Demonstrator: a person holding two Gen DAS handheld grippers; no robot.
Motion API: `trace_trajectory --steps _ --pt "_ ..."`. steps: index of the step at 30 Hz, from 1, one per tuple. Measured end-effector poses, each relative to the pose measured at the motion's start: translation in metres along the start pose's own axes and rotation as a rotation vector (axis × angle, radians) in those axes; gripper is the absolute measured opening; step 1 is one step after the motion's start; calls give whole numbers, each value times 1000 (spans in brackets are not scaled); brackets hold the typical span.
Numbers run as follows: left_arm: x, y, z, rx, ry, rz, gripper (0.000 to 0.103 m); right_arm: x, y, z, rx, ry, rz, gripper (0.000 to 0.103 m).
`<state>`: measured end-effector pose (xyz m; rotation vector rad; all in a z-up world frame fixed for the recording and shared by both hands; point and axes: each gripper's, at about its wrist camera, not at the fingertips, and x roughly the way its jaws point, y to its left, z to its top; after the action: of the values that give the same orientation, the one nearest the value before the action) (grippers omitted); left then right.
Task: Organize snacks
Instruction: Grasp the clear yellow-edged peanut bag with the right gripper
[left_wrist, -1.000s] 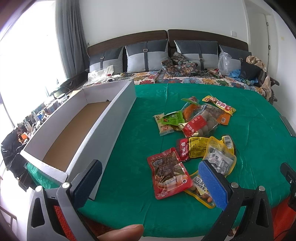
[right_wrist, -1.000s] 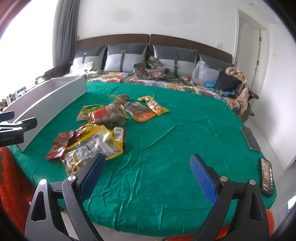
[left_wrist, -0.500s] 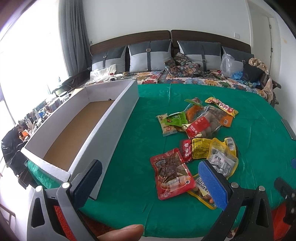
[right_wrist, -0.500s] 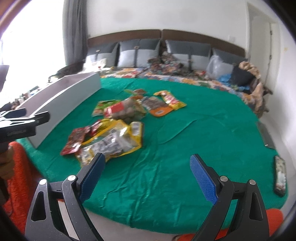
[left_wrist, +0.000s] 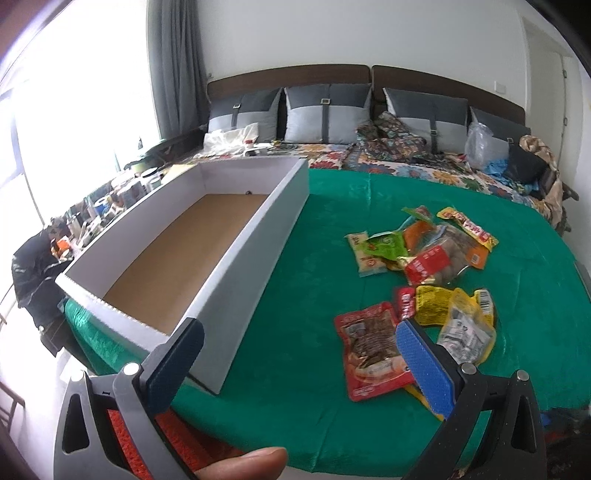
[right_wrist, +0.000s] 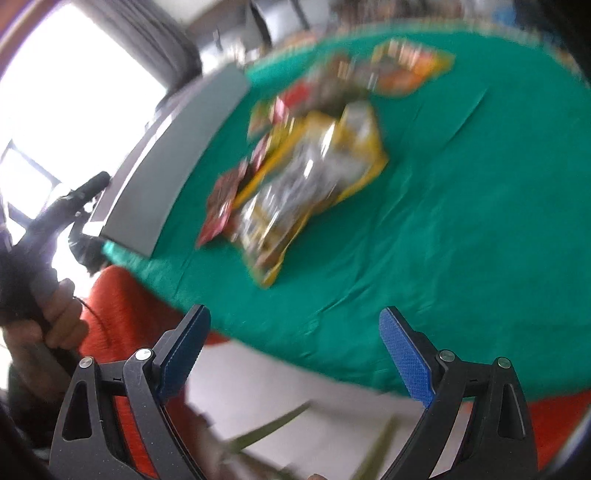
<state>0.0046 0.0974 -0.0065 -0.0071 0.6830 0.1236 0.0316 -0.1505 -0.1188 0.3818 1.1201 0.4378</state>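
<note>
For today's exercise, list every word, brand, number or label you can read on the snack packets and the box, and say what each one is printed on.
None can be quoted with confidence.
Red packet: print too small to read.
Yellow packet: a barcode and white label show, digits unreadable.
Red-labelled clear bag: characters blurred.
White box: no print visible.
Right wrist view: all motion-blurred.
</note>
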Motion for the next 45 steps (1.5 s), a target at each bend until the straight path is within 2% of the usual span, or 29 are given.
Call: trace_trajectory --steps 2,4,8,10,12,15,17,19,22,23,27,30,33,36,40,42,45 --pt "1 3 -3 -2 8 6 103 20 6 13 41 22 6 95" --pt "1 3 -6 -3 13 10 103 31 11 28 83 -5 -32 95" --pt "0 3 -6 -3 16 12 103 65 15 72 241 -70 -184 96" --pt "-1 1 -7 6 20 12 103 75 28 82 216 -85 -268 96" --pt "-1 -1 -9 19 24 14 103 88 48 85 64 -77 -353 95" --pt "5 -8 -14 45 48 16 103 85 50 73 -57 -96 -351 91" --pt "15 -14 -18 64 86 12 103 77 39 67 -76 -88 -384 91" --pt "21 -20 -21 76 107 9 103 60 22 61 -90 -98 -400 84" --pt "35 -31 -27 99 171 -7 103 40 -7 58 -69 -106 -421 84" --pt "42 -37 -31 106 210 -21 103 28 -21 57 -55 -124 -424 84" --pt "54 -48 -36 122 272 -58 103 4 -69 64 -33 -203 -490 84" --pt "64 -56 -40 129 332 -98 103 -9 -88 67 -15 -241 -486 86" --pt "76 -61 -45 117 391 -145 103 -15 -88 56 -28 -263 -471 87" --pt "88 -72 -42 142 416 -144 103 -13 -82 49 -66 -277 -492 89" --pt "110 -84 -19 131 439 -174 103 -7 -81 51 -83 -287 -509 90" --pt "135 -89 -8 91 494 -196 103 -5 -81 50 -94 -289 -521 91" --pt "164 -90 -7 56 570 -173 103 -5 -81 50 -99 -293 -526 91"
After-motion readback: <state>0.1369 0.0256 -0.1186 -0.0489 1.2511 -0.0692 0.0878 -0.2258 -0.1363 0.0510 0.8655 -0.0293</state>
